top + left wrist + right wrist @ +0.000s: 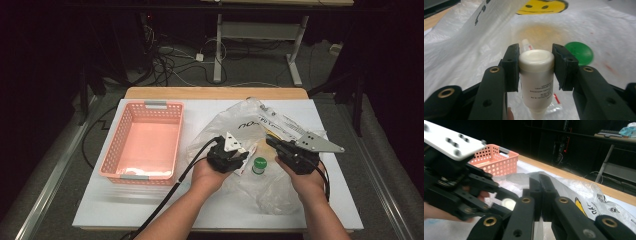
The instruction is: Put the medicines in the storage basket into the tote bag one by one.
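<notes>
High view first, from its left edge: the pink basket (145,140) sits empty on the white table (100,210), well apart from the hands. Next comes the left gripper (240,156), low over the clear plastic bag (235,120) that lies crumpled across the middle of the table. Just beside it, to the right, a green cap (259,164) shows inside the bag, and beyond that the right gripper (272,142) pinches a fold of the same bag

Left gripper view shows the grip plainly: the small white bottle (536,75) stands between the two black jaws, its cream lid level with the pads, one pad pressed on each flank of the lid and shoulder. The bottle's body hangs down toward the camera, its printed label facing it. The green cap (579,53) lies off to the right, apart from the jaws, under the bag's film

Right gripper view shows its own jaws pressed together with thin bag plastic (574,187) caught between them, the left gripper (506,202) at the left with the bottle's pale lid in it, and the basket (496,162) behind

My reading is that the step in hand is drawing the bottle out of the bag while the right gripper holds the bag's mouth up. The next move seems to call for a steady lift clear of the film, then a carry leftward to the basket, keeping the pinch firm since the lid is smooth and round
</notes>
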`<state>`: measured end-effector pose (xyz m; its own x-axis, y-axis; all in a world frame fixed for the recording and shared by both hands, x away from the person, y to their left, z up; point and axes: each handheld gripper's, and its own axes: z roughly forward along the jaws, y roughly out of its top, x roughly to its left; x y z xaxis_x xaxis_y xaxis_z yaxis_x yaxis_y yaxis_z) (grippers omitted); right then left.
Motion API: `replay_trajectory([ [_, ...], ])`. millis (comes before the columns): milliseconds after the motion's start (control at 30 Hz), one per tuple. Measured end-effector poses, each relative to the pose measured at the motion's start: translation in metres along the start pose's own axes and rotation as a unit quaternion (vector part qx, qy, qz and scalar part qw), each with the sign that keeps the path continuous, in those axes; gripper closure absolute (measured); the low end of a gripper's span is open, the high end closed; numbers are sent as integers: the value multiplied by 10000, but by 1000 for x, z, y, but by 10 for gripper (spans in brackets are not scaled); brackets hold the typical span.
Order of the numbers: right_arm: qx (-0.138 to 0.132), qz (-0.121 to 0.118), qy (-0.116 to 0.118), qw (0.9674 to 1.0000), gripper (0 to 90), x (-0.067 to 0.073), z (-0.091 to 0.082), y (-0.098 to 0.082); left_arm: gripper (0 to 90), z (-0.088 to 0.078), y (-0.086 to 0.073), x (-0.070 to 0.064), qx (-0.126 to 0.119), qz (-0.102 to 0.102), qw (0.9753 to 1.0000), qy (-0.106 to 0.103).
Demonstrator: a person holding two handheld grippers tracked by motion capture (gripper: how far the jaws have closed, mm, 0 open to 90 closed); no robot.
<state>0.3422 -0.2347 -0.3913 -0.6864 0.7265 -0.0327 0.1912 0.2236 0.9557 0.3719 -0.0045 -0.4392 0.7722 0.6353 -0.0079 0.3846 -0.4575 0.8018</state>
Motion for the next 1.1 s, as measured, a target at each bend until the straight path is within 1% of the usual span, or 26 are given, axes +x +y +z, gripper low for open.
replay_trajectory([
  [67,1,-9,-4,10000,900,0,0,0,580,5,2,3,-5,-88,10000,-30],
  [233,-14,23,-21,10000,900,-2,1,0,578,16,7,7,-73,-136,9999,66],
  [333,-8,46,-13,10000,900,-2,1,0,578,22,9,9,-29,-198,9998,79],
  [467,-14,40,-12,10000,900,-2,1,0,578,27,10,11,-25,-213,9997,152],
  [567,-14,37,-30,10000,900,-2,1,0,578,32,9,12,-19,-272,9995,171],
  [667,-26,23,-2,10000,900,-2,1,0,577,36,8,13,-63,-337,9993,153],
  [833,-15,30,12,10000,900,-1,1,0,577,41,11,12,-48,-301,9994,142],
  [967,-37,20,-2,10000,900,-2,1,0,578,45,15,11,-86,-309,9994,157],
  [1100,-43,12,-5,10000,900,-2,0,0,576,49,19,10,-53,-304,9993,202],
])
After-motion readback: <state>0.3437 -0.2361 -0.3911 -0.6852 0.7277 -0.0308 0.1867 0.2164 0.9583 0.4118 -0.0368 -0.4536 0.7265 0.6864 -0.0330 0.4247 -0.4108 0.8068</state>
